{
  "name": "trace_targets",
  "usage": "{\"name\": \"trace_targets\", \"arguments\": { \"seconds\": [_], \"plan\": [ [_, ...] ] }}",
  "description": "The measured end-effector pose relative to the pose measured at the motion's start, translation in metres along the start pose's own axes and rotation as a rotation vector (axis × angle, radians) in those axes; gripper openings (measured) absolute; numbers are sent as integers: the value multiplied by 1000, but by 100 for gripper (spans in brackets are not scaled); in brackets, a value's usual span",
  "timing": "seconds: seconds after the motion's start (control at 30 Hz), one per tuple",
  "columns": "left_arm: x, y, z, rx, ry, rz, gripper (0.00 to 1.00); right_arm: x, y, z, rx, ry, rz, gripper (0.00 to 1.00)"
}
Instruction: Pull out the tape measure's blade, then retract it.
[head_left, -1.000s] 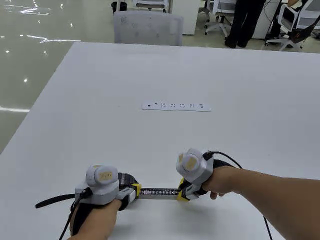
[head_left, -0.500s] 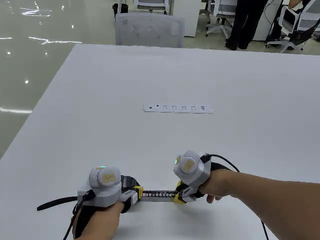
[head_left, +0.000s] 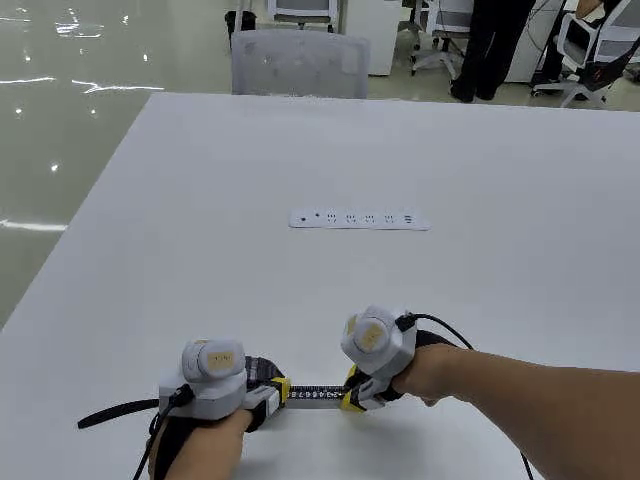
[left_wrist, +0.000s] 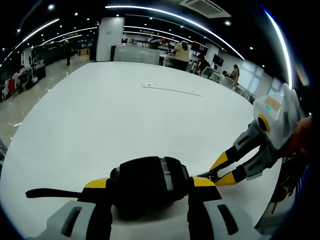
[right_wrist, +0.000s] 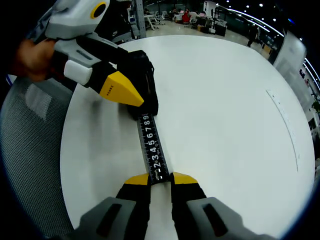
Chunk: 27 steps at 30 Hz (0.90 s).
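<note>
We clamp the black tape measure (left_wrist: 146, 183) in our left gripper (head_left: 271, 392), close to the near edge of the bench (head_left: 300, 150). Our right gripper (right_wrist: 160, 179) is pinched on the end of the blade (right_wrist: 150, 140), which lies drawn out a short way along that edge.

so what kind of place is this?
Probably an open-plan office or lab: a large white table with a power strip on it, office chairs on a glossy floor, and strip ceiling lights overhead.
</note>
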<state>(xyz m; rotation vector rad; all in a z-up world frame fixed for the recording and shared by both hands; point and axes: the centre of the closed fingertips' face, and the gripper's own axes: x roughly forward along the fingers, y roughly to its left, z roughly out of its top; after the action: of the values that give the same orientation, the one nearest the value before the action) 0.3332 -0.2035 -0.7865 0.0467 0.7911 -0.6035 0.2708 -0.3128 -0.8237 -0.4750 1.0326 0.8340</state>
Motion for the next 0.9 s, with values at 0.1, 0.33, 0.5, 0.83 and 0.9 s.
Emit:
{"name": "trace_targets", "arguments": {
  "seconds": [0.1,0.33,0.5,0.83,0.9],
  "plan": [
    [0,-1,0,9,-9,7,57,1,1,2,6,-7,-1,13],
    [0,0,1,-3,-8,9,57,1,1,4,6,-25,-2,13],
    [0,0,1,-5,-8,6,57,4,2,11,-3,-39,2,13],
    [0,0,0,-8,-3,1,57,13,4,23,-2,-41,8,13],
    [1,0,0,-7,-3,2,57,14,5,26,-2,-43,8,14]
  ]
}}
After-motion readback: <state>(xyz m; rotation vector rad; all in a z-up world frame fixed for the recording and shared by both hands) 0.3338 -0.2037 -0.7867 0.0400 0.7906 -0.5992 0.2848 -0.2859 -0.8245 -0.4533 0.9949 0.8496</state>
